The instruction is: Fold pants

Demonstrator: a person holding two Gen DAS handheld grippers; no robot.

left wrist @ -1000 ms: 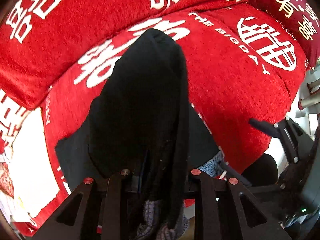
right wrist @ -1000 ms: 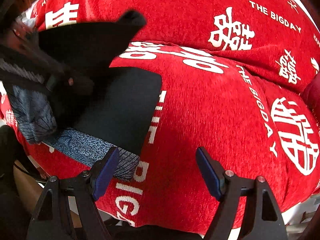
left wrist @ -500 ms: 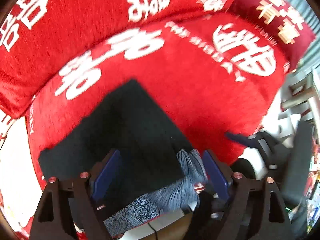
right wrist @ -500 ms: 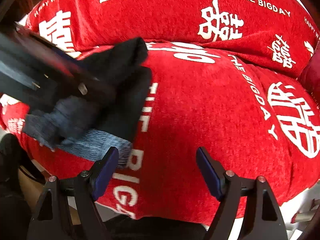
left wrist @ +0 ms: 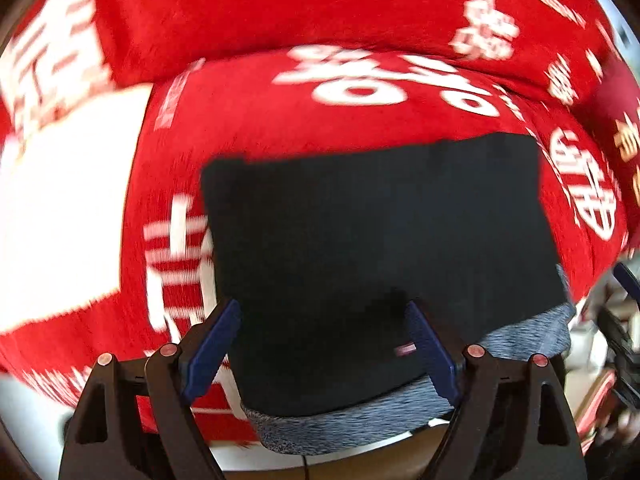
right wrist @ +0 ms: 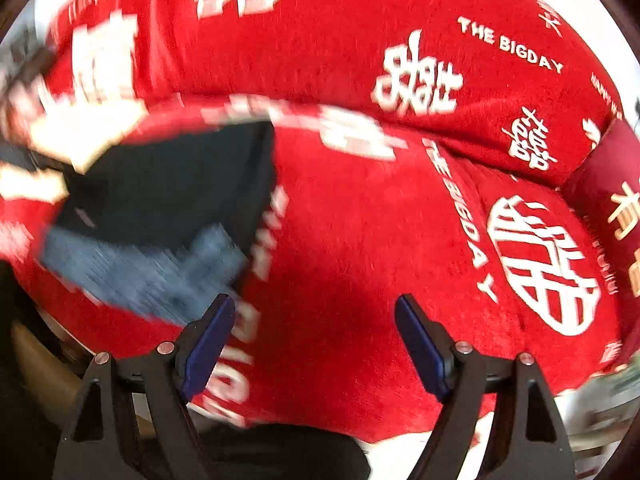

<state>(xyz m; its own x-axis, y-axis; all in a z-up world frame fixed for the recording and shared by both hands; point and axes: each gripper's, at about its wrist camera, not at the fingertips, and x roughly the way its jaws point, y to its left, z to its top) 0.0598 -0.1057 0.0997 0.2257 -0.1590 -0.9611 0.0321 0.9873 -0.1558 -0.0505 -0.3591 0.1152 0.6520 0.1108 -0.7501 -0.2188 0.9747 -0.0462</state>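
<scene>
The black pants (left wrist: 380, 240) lie folded flat in a rectangle on the red sofa cover (left wrist: 320, 120). Their grey-blue waistband (left wrist: 360, 420) hangs at the sofa's front edge. My left gripper (left wrist: 320, 346) hovers open over the near part of the pants, blue pads (left wrist: 212, 344) wide apart and not pressing on the cloth. In the right wrist view the pants (right wrist: 172, 192) sit blurred at the left. My right gripper (right wrist: 316, 336) is open over bare red cover to the right of them, holding nothing.
The sofa back (right wrist: 360, 20), red with white characters, rises behind the seat. A dark red cushion (right wrist: 612, 200) sits at the far right. A white patch (left wrist: 60, 200) lies left of the pants. The seat's front edge drops off just below both grippers.
The left gripper let go of the lifted pants fold and opened wide; the fold now lies flat. The left view swung and rolled over the pants. The right gripper rose a little.
</scene>
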